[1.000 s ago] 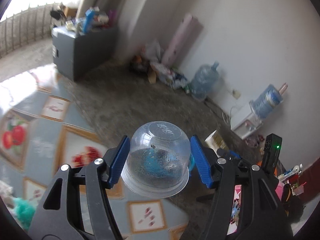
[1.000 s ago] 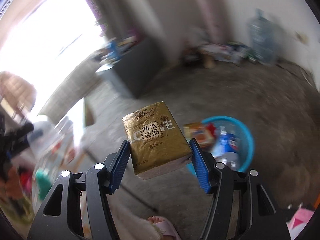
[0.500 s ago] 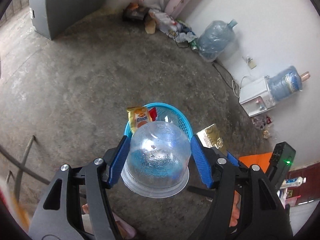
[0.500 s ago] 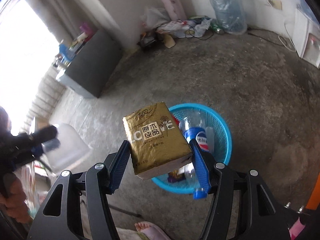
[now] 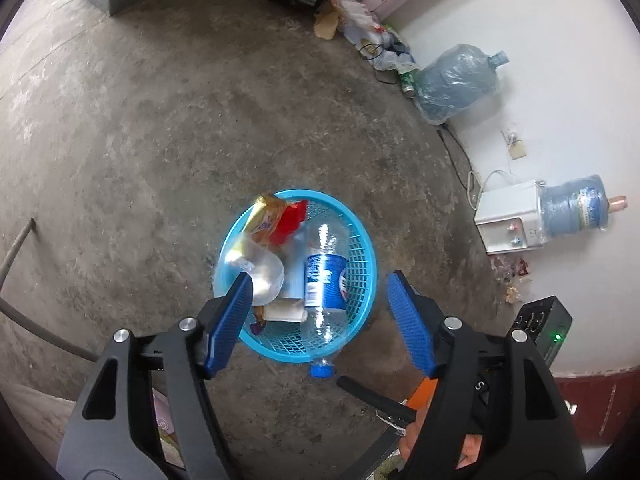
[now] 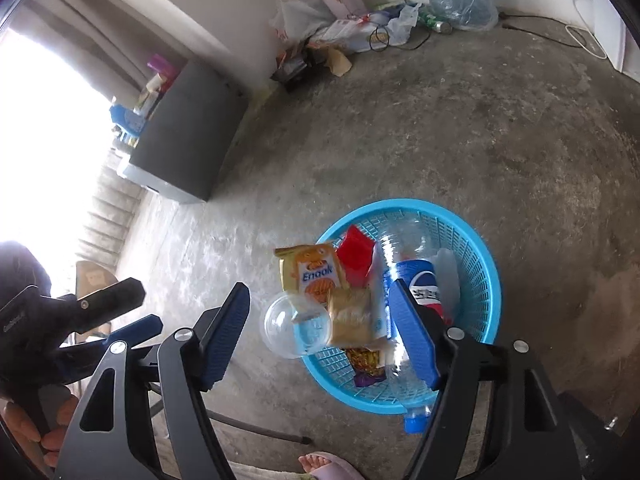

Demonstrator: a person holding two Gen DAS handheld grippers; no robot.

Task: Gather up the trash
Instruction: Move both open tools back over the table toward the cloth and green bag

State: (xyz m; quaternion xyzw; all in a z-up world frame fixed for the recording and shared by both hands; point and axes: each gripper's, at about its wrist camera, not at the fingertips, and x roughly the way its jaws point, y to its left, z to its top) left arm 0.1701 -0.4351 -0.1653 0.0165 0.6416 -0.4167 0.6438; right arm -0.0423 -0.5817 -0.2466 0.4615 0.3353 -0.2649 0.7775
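Observation:
A blue plastic basket [image 5: 362,280] [image 6: 476,240] stands on the concrete floor below both grippers. It holds a Pepsi bottle [image 5: 325,284] [image 6: 420,284], a yellow snack pack [image 5: 266,216] [image 6: 310,276] and a red wrapper [image 5: 292,218]. My left gripper [image 5: 320,320] is open and empty above it. The clear plastic cup [image 5: 260,272] [image 6: 294,328] sits at the basket's left rim. My right gripper [image 6: 320,328] is open; the gold tissue pack [image 6: 350,318] is in the air over the basket.
Water jugs [image 5: 456,80] and a white dispenser [image 5: 510,216] stand along the wall. A litter pile [image 6: 340,36] lies by the far wall, beside a grey cabinet [image 6: 188,136]. A metal rod [image 5: 16,248] lies at left. A slippered foot [image 6: 324,466] is below.
Both grippers have opened over the basket. The clear cup has dropped from the left gripper to the basket's rim, and the gold tissue pack has left the right gripper.

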